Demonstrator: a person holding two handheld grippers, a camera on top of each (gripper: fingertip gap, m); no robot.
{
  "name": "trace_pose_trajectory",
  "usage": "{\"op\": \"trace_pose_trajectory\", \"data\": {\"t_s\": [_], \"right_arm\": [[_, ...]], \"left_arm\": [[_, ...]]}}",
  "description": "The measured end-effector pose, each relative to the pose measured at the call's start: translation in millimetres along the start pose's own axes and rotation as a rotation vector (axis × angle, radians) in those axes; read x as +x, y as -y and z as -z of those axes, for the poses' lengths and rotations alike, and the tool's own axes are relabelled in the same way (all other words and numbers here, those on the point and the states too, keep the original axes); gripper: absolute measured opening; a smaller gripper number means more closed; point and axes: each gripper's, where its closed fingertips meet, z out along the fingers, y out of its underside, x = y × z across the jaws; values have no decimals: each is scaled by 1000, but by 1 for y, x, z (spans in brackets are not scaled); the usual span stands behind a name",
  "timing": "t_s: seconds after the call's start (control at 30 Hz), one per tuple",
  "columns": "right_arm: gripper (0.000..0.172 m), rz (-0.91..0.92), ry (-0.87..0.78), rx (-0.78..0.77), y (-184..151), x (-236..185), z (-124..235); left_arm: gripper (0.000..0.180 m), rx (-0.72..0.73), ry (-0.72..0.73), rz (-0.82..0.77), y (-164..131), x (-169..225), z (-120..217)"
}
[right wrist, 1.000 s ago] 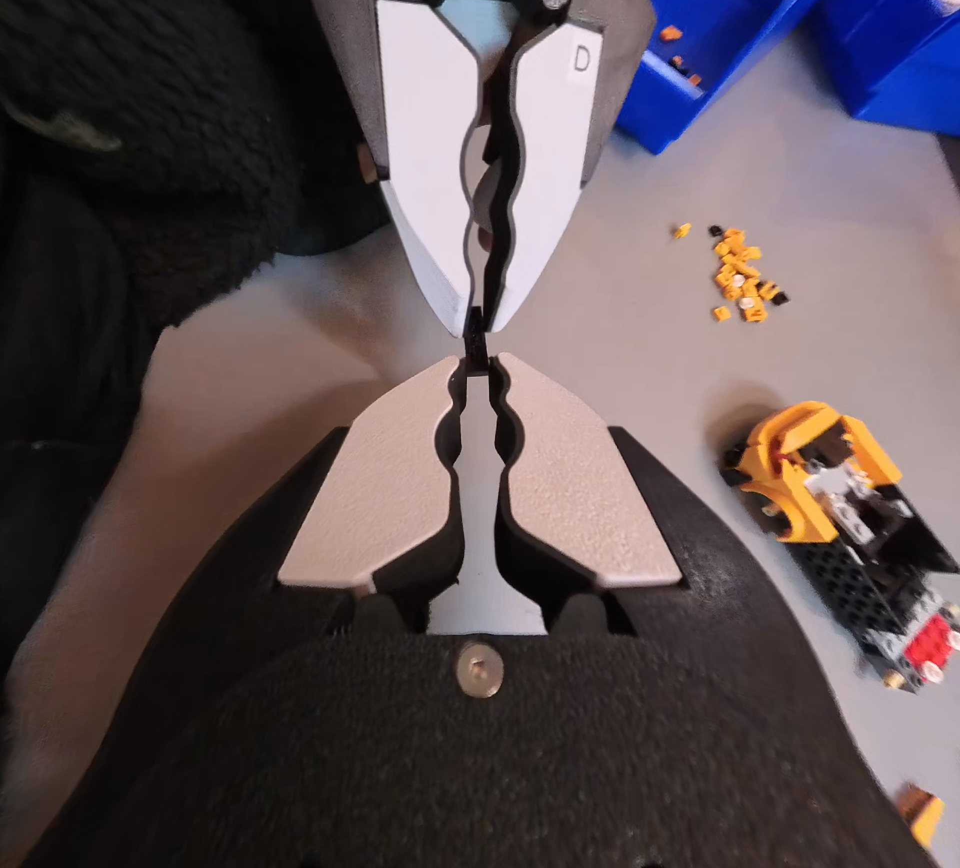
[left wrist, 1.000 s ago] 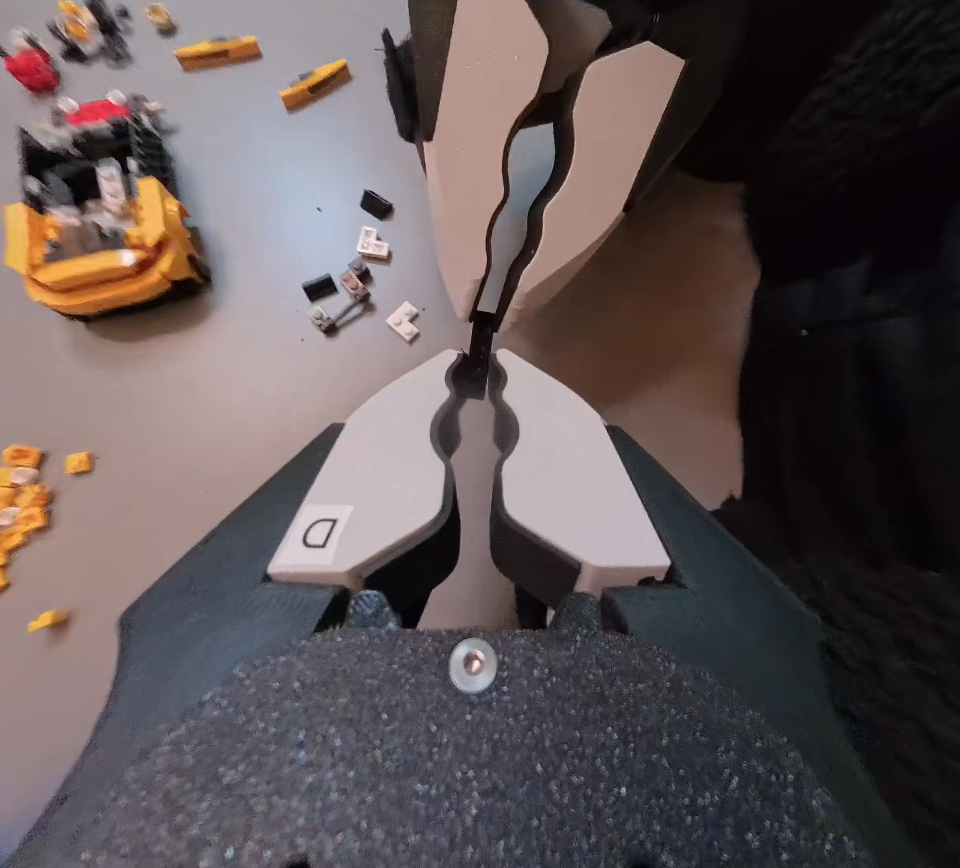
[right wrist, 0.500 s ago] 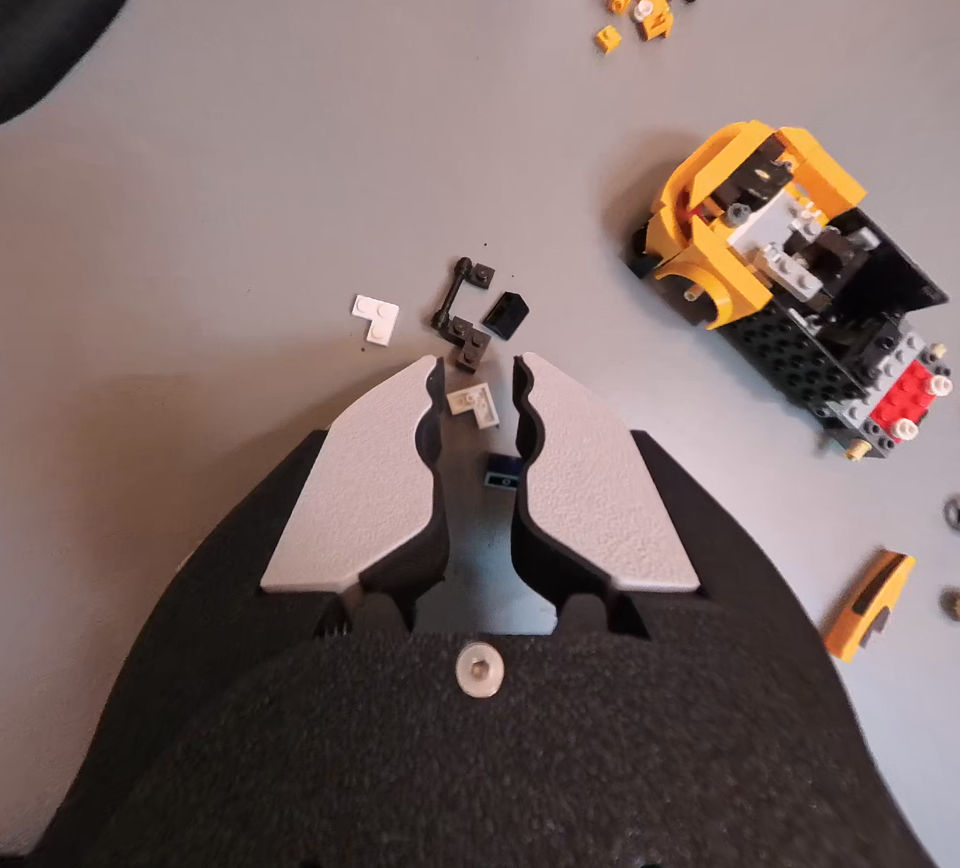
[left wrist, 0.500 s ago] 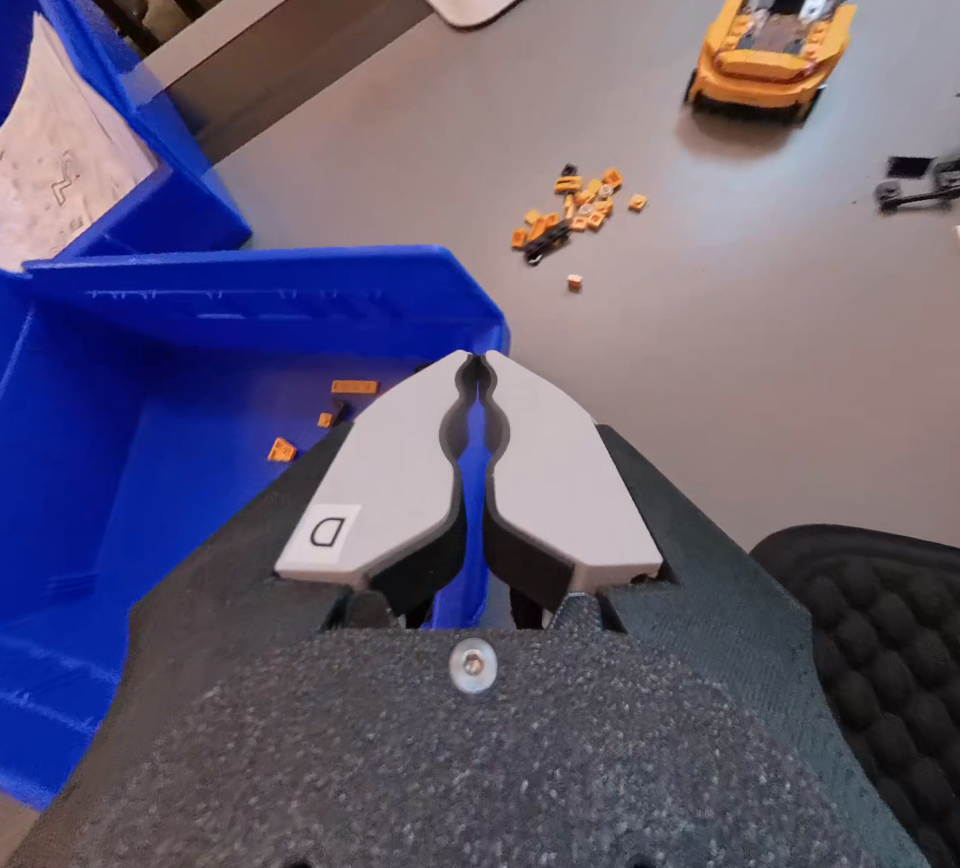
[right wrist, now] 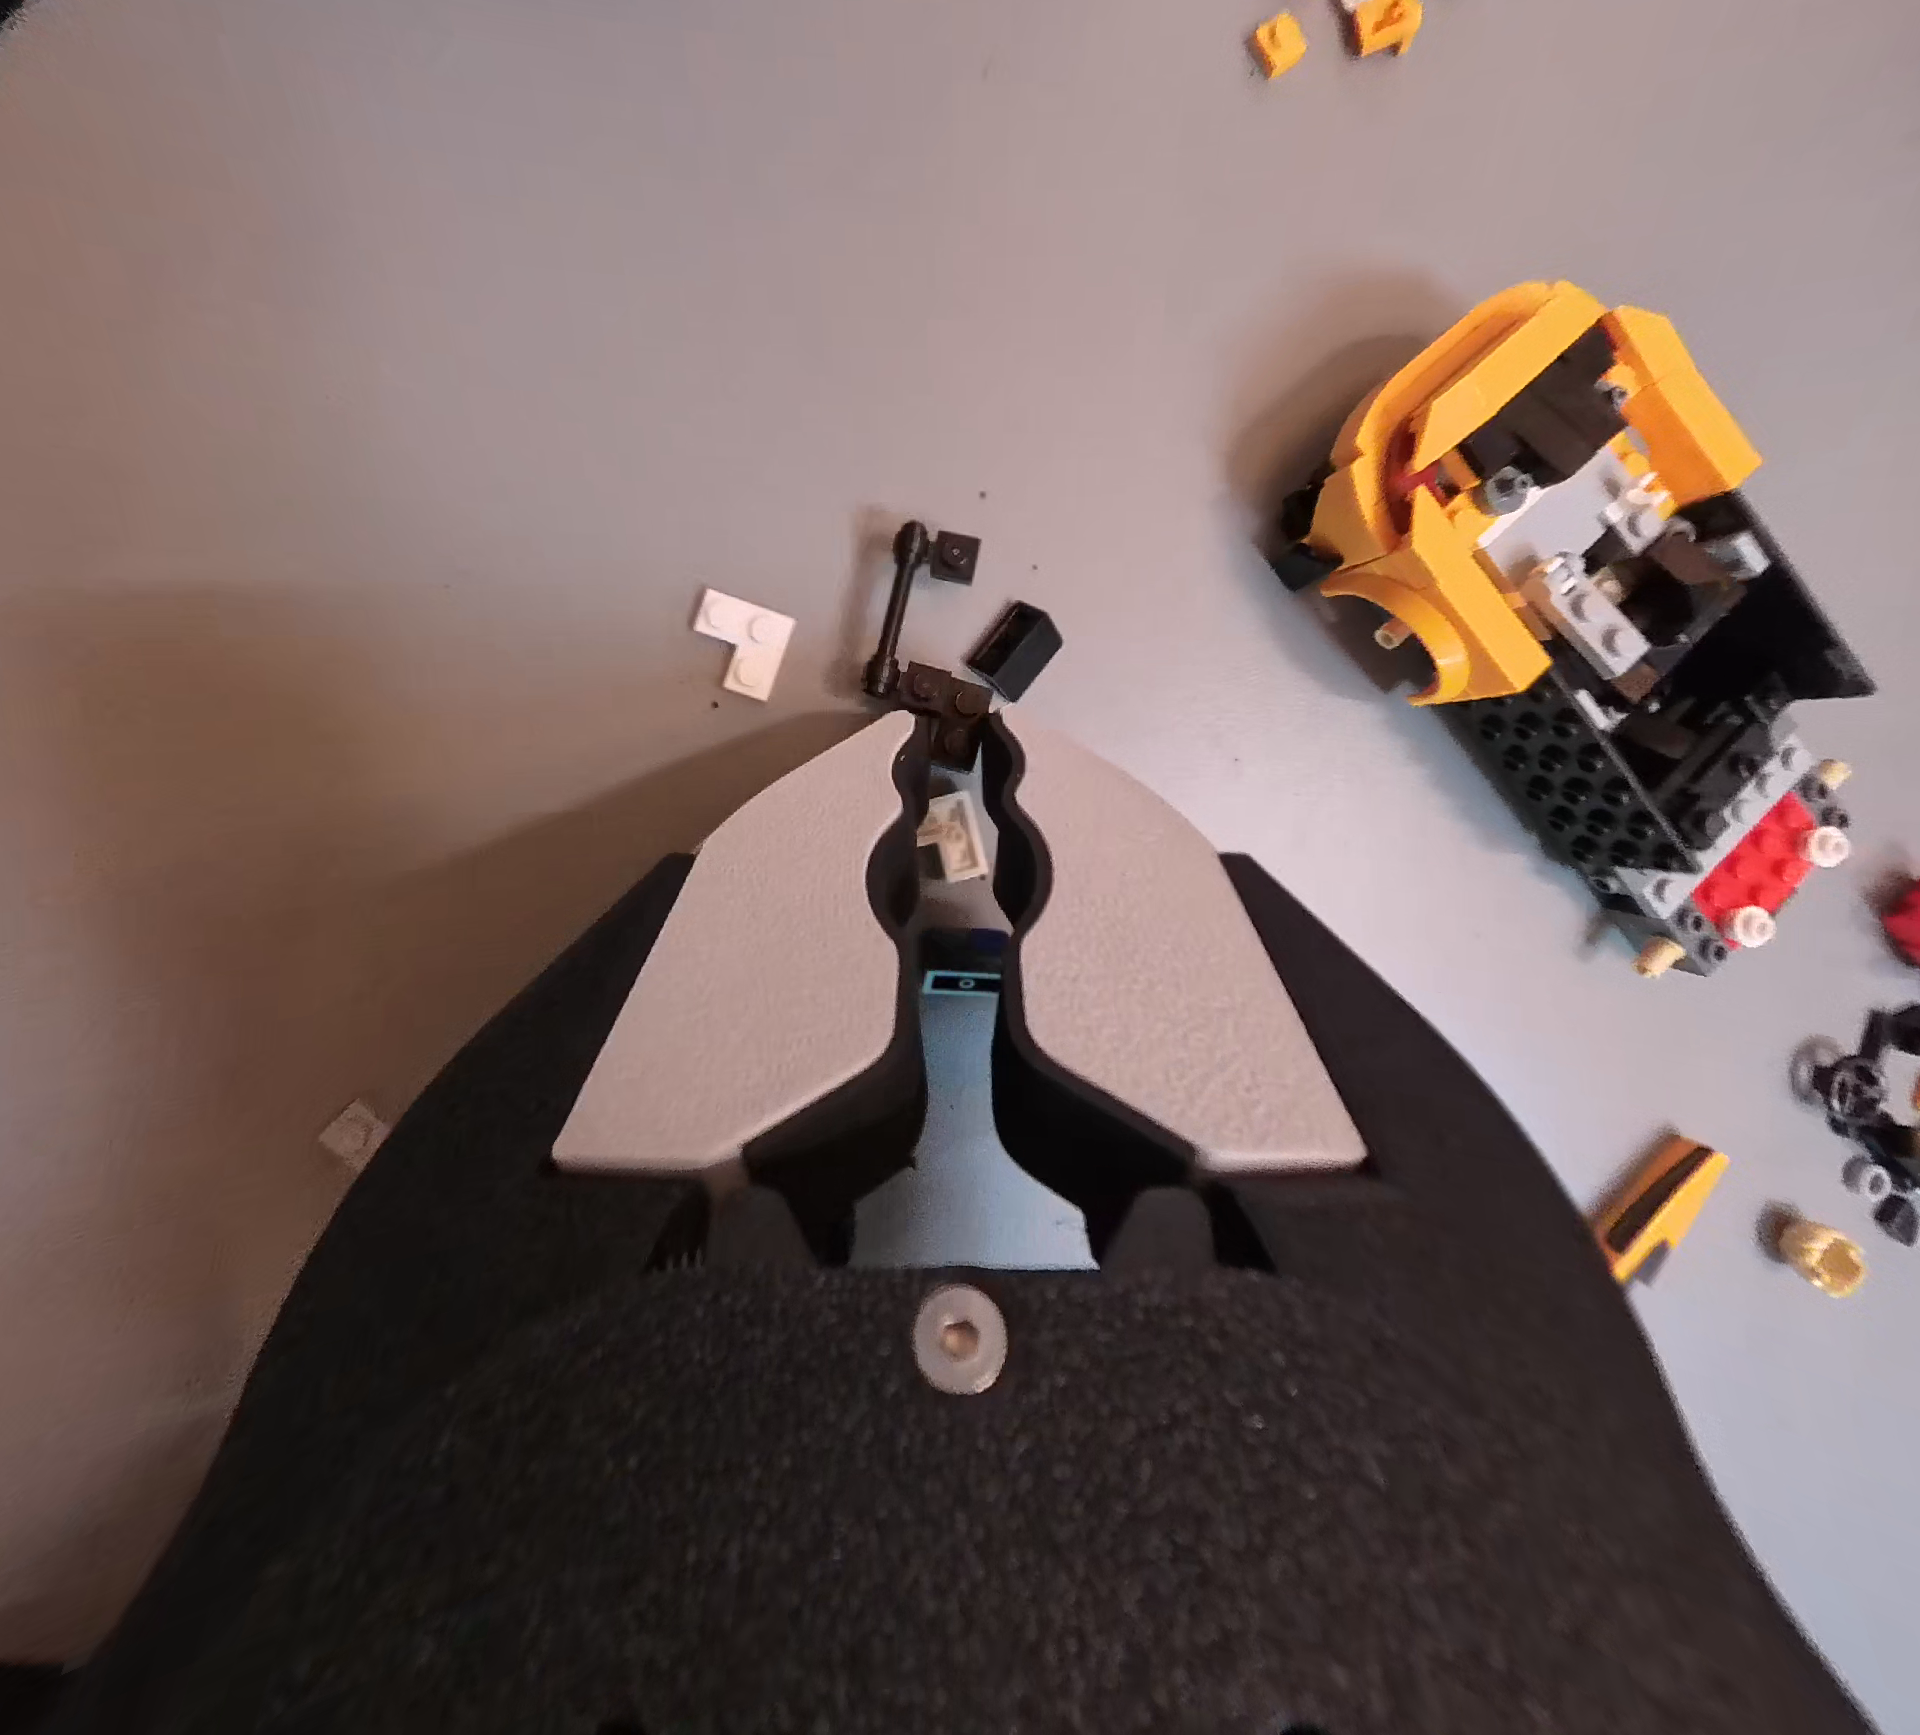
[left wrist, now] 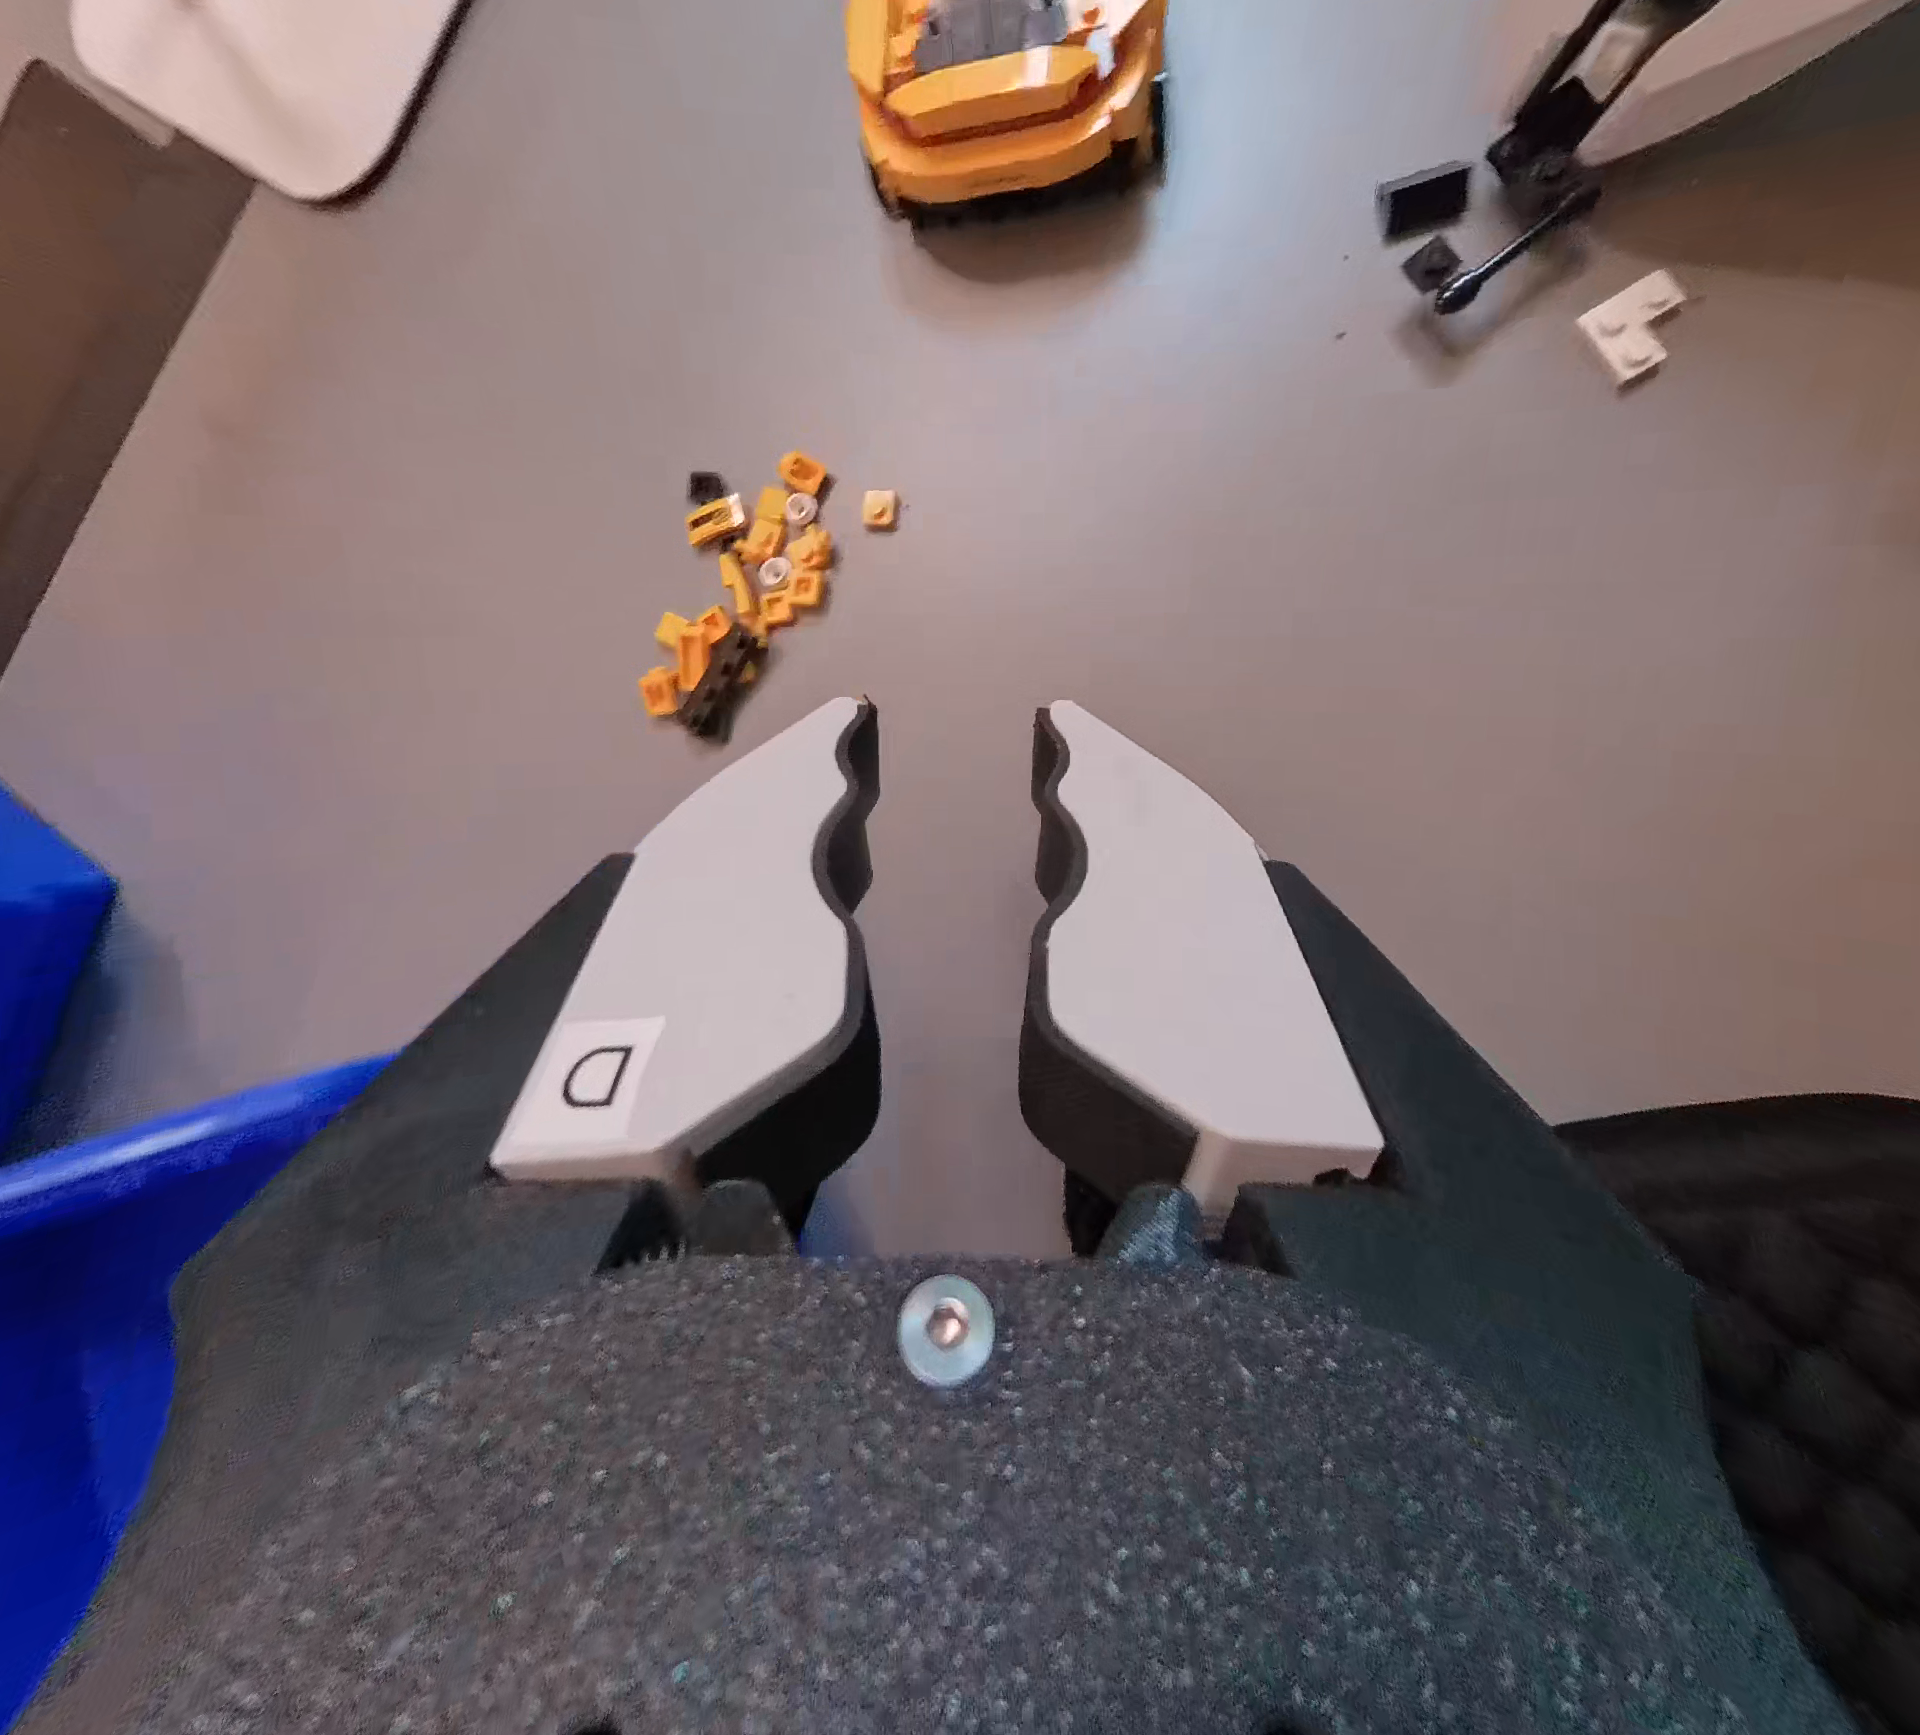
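The right gripper (right wrist: 951,729) pinches a dark corner plate (right wrist: 948,721) lying flat on the table (right wrist: 520,283), its long arm crosswise beyond the fingertips. The left gripper (left wrist: 954,714) hangs open and bare beside orange pieces (left wrist: 743,589).

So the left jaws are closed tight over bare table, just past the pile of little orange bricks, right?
Not quite. The left gripper has its jaws open, with nothing between them, as the left wrist view shows. The rest holds: bare grey table lies under them, and the pile of small orange bricks sits just ahead to their left.
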Motion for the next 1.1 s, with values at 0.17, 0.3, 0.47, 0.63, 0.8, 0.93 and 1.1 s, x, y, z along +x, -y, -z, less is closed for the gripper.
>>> {"op": "trace_pose_trajectory", "data": {"t_s": [0.17, 0.3, 0.47, 0.63, 0.8, 0.93, 1.1], "right_arm": [[9, 66, -42, 108, 9, -2, 18], [9, 89, -50, 108, 9, -4, 22], [9, 99, -17, 62, 0, -12, 18], [9, 90, -14, 63, -3, -13, 21], [9, 86, -5, 72, -4, -13, 23], [9, 82, -3, 83, -4, -13, 25], [9, 68, -8, 105, -4, -11, 31]], "left_arm": [[32, -11, -40, -18, 2, 7, -19], [33, -105, 76, 29, -13, -20, -31], [31, -222, 90, 93, -27, -35, -40], [27, -249, 102, 109, -22, -41, -42], [27, -322, 156, 14, -18, -57, -45], [27, -420, 132, -75, -17, -60, -52], [14, -505, 90, -112, -21, -60, -63]]}}
